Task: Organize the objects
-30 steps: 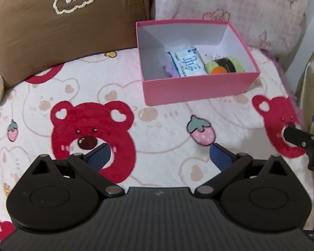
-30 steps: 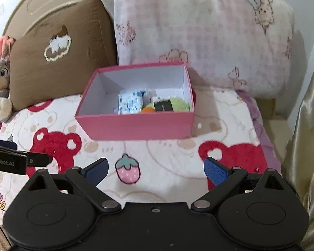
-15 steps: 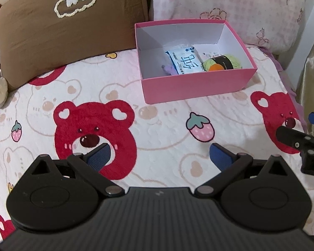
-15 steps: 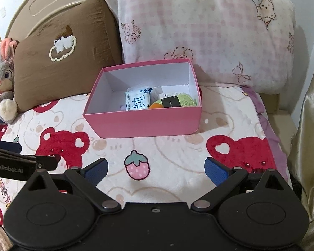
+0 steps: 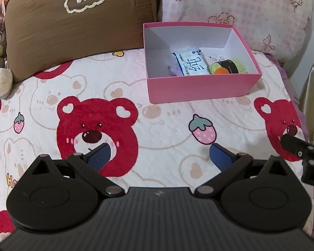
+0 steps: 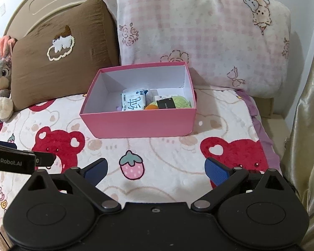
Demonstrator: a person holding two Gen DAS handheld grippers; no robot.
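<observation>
Box [image 5: 201, 90], pink and lidless, sits on the bear-print bed cover [image 5: 161, 129] before two pillows, holding a tissue pack [image 5: 191, 63] and green yarn [image 5: 230, 68]. Left tool [image 5: 160, 156] and right tool [image 6: 155, 170] hover near it, both spread apart, empty.

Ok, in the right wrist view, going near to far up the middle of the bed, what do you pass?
Right gripper, open with its fingers spread → strawberry print on the blanket → pink box → tissue pack inside it → pink checked pillow.
</observation>
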